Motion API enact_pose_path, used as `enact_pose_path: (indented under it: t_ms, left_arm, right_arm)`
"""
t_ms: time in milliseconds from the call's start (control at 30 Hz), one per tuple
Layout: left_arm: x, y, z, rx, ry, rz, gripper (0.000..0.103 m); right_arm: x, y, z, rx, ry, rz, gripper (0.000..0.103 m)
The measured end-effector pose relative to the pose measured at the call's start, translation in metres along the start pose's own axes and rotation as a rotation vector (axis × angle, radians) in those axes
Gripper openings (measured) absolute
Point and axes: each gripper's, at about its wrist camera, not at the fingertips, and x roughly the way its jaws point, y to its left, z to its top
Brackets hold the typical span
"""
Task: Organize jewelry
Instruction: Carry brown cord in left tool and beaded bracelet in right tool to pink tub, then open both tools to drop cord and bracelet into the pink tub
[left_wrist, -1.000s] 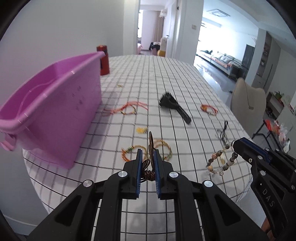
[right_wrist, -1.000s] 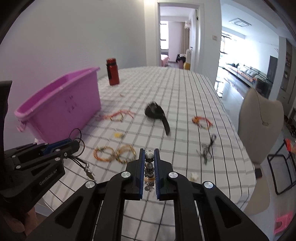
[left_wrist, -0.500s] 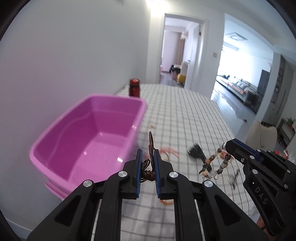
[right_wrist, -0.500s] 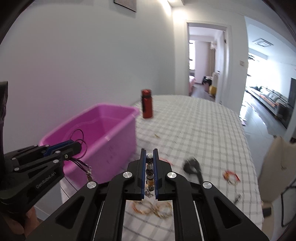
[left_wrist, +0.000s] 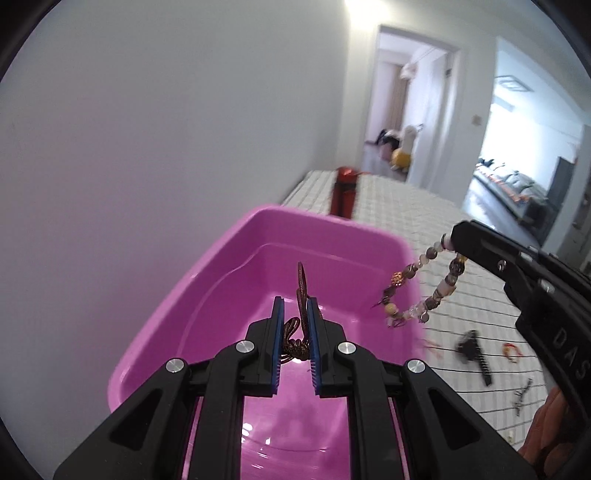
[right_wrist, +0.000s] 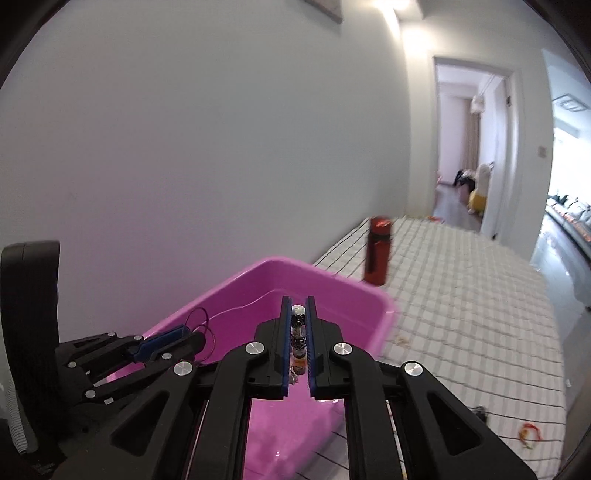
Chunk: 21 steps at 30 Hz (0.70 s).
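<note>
Two grippers hang over the pink tub (left_wrist: 229, 266), and I have something pinched in each. My left gripper (left_wrist: 295, 314) sits above the tub's open interior, its blue-padded fingers (left_wrist: 277, 332) drawn close together around a brown cord necklace (left_wrist: 301, 295); one loop of the cord sticks up past the fingertips and the rest bunches between the pads. From the right wrist camera I see the same gripper low at the near left of the tub, with a thin loop of cord curving up above its tip.

My right gripper (right_wrist: 298, 314) is also closed down narrowly, holding a beaded bracelet (right_wrist: 297, 332) edge-on between its pads, a silvery bead at the top and darker ones below. In the left wrist view the bracelet (left_wrist: 424, 291) dangles from that gripper's tip (left_wrist: 458, 236) right at the tub's right-hand rim, its pale, brown and amber beads hanging in a loop.

Beyond the tub's far corner a red bottle (right_wrist: 377, 251) stands upright on the checked tablecloth (right_wrist: 461, 295). To the right of the tub, well away from it on the cloth, lie a black hair brush (left_wrist: 474, 350), a small red-and-orange bracelet (left_wrist: 511, 350) and a dark cord piece (left_wrist: 521, 395).
</note>
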Motion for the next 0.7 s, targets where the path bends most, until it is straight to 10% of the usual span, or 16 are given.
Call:
enact_pose_path:
  t_ms: [700]
  left_arm:
    - [0.077,0.034,-0.022,-0.169,0.299,0.111,0.013]
  right_arm:
    - [0.114,-0.019,-0.024,0.014,0.360,0.164,0.007]
